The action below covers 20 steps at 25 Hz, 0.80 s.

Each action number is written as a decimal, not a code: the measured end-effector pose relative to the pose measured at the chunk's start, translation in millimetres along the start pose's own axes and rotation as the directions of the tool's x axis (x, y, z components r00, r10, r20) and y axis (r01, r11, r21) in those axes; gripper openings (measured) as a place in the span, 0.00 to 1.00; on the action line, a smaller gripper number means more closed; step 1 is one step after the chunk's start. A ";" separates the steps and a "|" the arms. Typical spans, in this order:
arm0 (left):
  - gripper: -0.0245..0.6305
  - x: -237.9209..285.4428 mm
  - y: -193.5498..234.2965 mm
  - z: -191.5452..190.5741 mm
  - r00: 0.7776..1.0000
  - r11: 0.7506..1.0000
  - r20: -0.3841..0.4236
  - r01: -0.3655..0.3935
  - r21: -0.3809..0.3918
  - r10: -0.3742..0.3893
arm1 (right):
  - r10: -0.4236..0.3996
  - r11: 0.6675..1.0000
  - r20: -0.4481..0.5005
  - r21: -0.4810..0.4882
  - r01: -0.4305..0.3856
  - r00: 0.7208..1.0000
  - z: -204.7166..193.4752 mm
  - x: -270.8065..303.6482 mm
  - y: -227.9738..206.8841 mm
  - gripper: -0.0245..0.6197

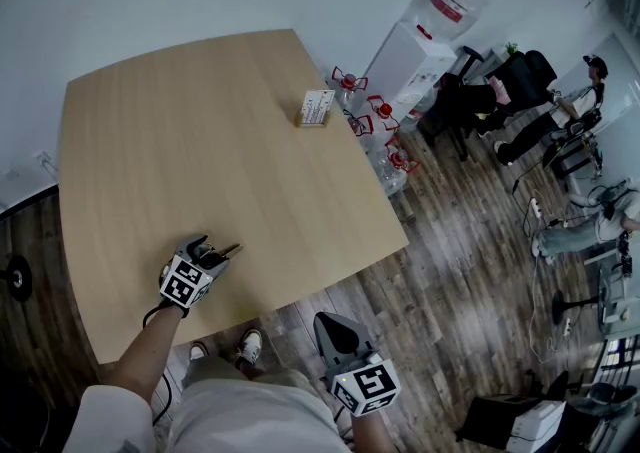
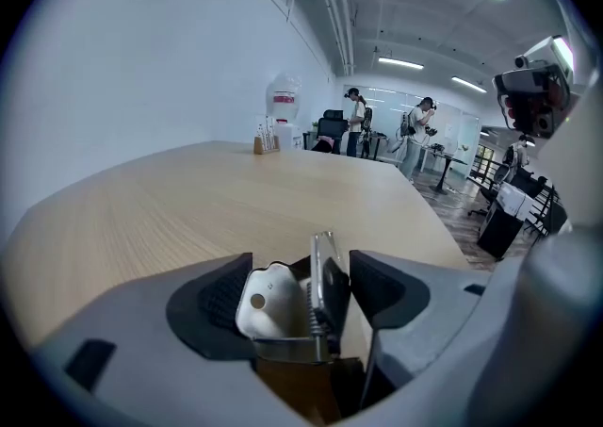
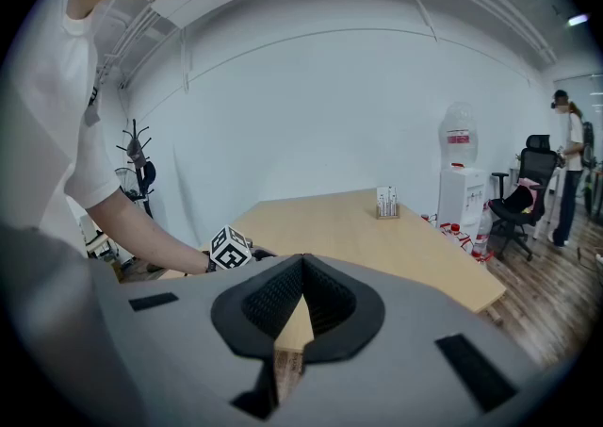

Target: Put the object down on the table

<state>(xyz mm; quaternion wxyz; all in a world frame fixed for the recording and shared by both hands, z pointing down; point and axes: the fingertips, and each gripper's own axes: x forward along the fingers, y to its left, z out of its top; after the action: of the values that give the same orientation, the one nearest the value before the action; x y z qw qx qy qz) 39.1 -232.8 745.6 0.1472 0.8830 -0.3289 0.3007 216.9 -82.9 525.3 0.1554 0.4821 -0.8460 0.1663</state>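
A small clip (image 2: 279, 307), white and black with a metal spring and a clear lever, lies between the jaws of my left gripper (image 2: 301, 272). The jaws stand wide; the white side is against the left pad, and a narrow gap shows beside the right pad. In the head view this gripper (image 1: 222, 255) rests low on the wooden table (image 1: 200, 141) near its front edge, the clip mostly hidden by the fingers. My right gripper (image 1: 336, 327) hangs off the table in front of my legs, and its pads (image 3: 325, 298) meet with nothing between them.
A small card holder (image 1: 316, 107) stands at the table's far right edge. Beyond it are a water dispenser (image 1: 428, 36) and several bottles on the floor (image 1: 375, 126). People and office chairs (image 1: 520, 81) are at the far right on the wood floor.
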 end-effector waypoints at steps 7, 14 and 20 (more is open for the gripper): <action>0.52 0.0 3.2 -1.6 1.000 1.000 -0.018 -0.004 0.005 0.004 | 0.000 1.000 -0.007 0.001 0.000 1.000 -0.3 3.7 2.8 0.04; 0.53 -0.7 4.0 -0.5 1.000 1.000 -0.011 -0.009 0.000 0.009 | -0.004 1.000 -0.011 0.005 0.004 1.000 -1.0 4.3 4.0 0.04; 0.53 -0.8 4.3 -0.1 1.000 1.000 -0.014 -0.010 -0.002 0.010 | -0.006 1.000 -0.013 0.007 0.006 1.000 0.3 5.7 5.8 0.04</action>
<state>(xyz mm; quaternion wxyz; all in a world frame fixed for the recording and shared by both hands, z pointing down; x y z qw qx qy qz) 35.7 -235.6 745.5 0.1489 0.8791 -0.3323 0.3075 209.1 -84.5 526.6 0.1598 0.4841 -0.8430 0.1719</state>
